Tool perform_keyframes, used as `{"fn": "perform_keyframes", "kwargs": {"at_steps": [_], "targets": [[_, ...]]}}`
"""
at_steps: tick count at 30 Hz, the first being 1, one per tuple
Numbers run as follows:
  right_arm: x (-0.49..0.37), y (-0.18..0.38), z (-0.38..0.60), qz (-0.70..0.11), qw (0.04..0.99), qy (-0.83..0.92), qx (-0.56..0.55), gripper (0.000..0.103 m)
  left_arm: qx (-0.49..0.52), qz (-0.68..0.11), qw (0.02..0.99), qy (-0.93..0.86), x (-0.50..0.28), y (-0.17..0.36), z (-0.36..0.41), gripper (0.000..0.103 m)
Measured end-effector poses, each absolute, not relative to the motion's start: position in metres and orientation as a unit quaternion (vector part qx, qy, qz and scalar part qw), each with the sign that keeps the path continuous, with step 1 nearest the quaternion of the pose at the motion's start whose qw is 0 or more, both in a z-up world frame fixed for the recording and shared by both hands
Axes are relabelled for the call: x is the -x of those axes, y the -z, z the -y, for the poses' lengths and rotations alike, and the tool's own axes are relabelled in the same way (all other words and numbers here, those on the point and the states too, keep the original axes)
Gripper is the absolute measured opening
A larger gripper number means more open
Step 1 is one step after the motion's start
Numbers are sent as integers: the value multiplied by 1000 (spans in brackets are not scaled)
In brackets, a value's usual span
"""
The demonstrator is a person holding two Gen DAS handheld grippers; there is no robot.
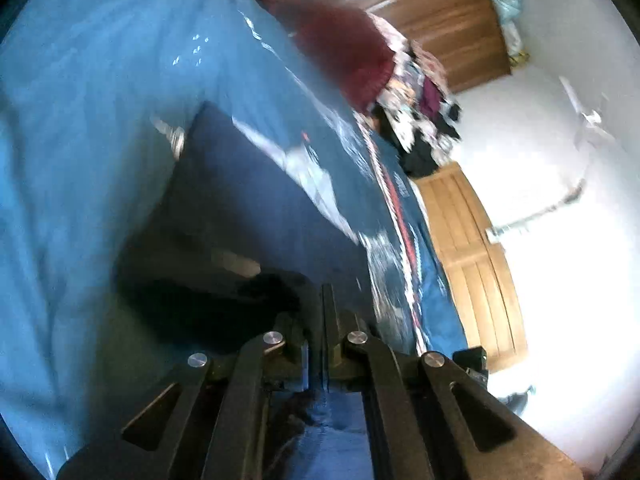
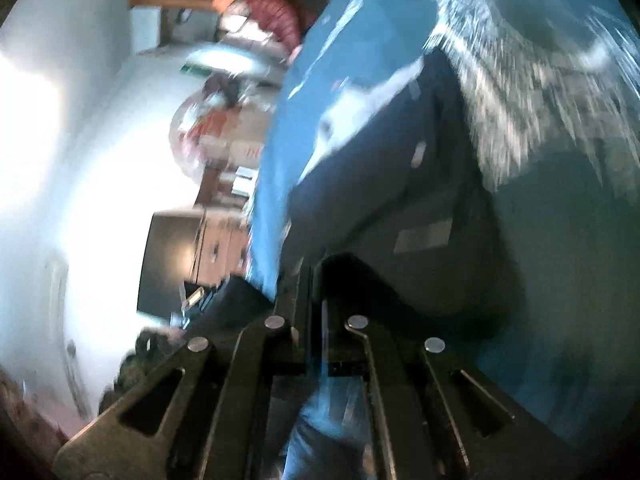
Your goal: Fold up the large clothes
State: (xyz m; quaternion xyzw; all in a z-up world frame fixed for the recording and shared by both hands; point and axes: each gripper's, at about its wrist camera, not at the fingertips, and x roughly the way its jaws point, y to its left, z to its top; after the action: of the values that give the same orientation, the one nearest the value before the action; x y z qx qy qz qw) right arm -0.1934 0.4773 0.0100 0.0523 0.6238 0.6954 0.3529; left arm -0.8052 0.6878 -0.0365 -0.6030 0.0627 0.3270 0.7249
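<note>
Both of my tools are closed on cloth: the left hand-held gripper (image 1: pixel 322 312) and the right hand-held gripper (image 2: pixel 316 292) each pinch an edge of the dark blue garment (image 1: pixel 248 208), which hangs over the blue bedcover (image 1: pixel 92 80). I judge it soft, limp and light, so holding it at the two corners of one edge seems best, or it will sag in the middle.

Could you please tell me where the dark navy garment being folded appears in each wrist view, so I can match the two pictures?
Left wrist view: the dark navy garment fills the centre, running down into the shut left hand-held gripper.
Right wrist view: the dark navy garment sits centre-right, running down into the shut right hand-held gripper.
Shared landmark: the blue bedspread beneath it.
</note>
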Motion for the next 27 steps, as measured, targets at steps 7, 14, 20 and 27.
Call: {"fn": "perform_keyframes", "kwargs": {"at_steps": [7, 14, 20, 27], "targets": [[163, 61, -601, -659, 401, -636, 24, 24, 641, -153, 632, -408, 768, 142, -827, 24], [170, 54, -609, -615, 409, -672, 50, 54, 565, -132, 678, -451, 780, 107, -802, 31], [191, 46, -623, -594, 415, -685, 76, 58, 440, -147, 705, -537, 794, 59, -784, 64], [202, 46, -625, -572, 431, -692, 96, 53, 439, -217, 710, -506, 762, 79, -808, 64]]}}
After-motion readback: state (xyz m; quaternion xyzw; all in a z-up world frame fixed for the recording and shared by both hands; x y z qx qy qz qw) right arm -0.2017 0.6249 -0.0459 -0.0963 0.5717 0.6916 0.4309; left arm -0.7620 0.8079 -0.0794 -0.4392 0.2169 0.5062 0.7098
